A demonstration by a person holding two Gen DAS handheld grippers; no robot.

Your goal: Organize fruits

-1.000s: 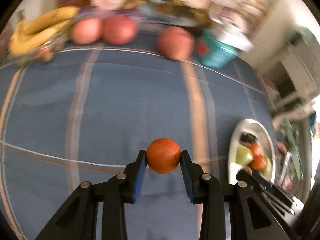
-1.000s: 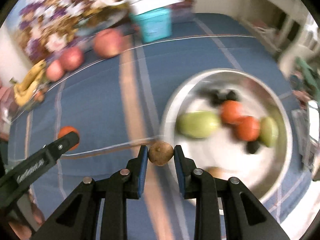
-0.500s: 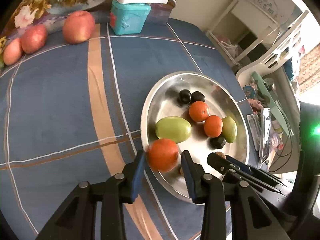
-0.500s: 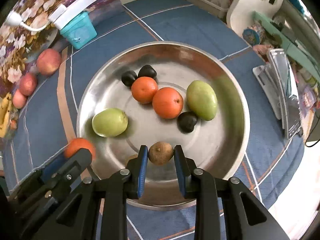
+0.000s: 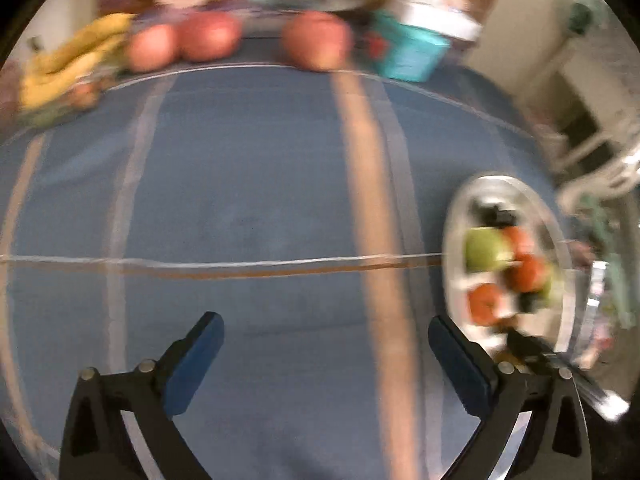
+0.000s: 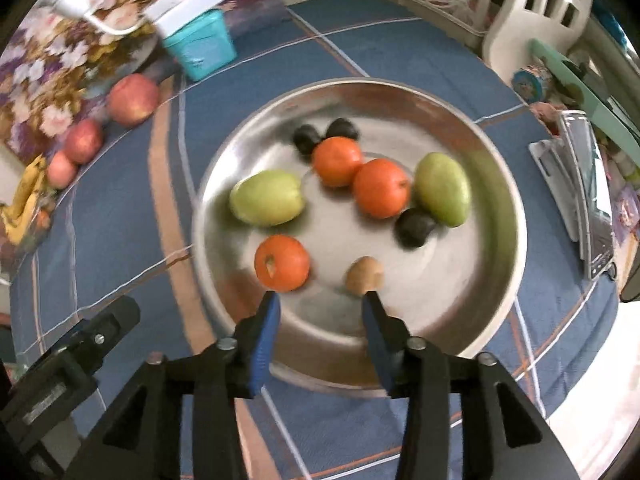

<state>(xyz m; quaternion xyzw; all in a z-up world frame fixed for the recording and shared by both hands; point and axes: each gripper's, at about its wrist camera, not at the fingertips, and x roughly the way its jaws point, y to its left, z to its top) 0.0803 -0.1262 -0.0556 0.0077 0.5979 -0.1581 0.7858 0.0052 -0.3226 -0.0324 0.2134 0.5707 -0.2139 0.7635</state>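
Observation:
A steel bowl (image 6: pixel 496 184) on the blue cloth holds three oranges, two green fruits, dark plums and a small brown fruit (image 6: pixel 363 275). The nearest orange (image 6: pixel 282 263) lies at the bowl's front left. My right gripper (image 6: pixel 320 306) is open and empty just above the bowl's near rim, the brown fruit lying beyond its right finger. My left gripper (image 5: pixel 325 332) is wide open and empty over bare cloth, left of the bowl (image 5: pixel 458 216). It also shows in the right wrist view (image 6: pixel 100 328).
Three red apples (image 6: pixel 132 98) and bananas (image 6: pixel 24 204) lie along the far left edge. A teal box (image 6: pixel 202 46) with a white power strip stands at the back. A phone stand (image 6: pixel 588 184) and a white chair are right of the table.
Both grippers have opened. The orange and the brown fruit now lie in the bowl. My left gripper has swung away to the left over the cloth; the right one has drawn back slightly.

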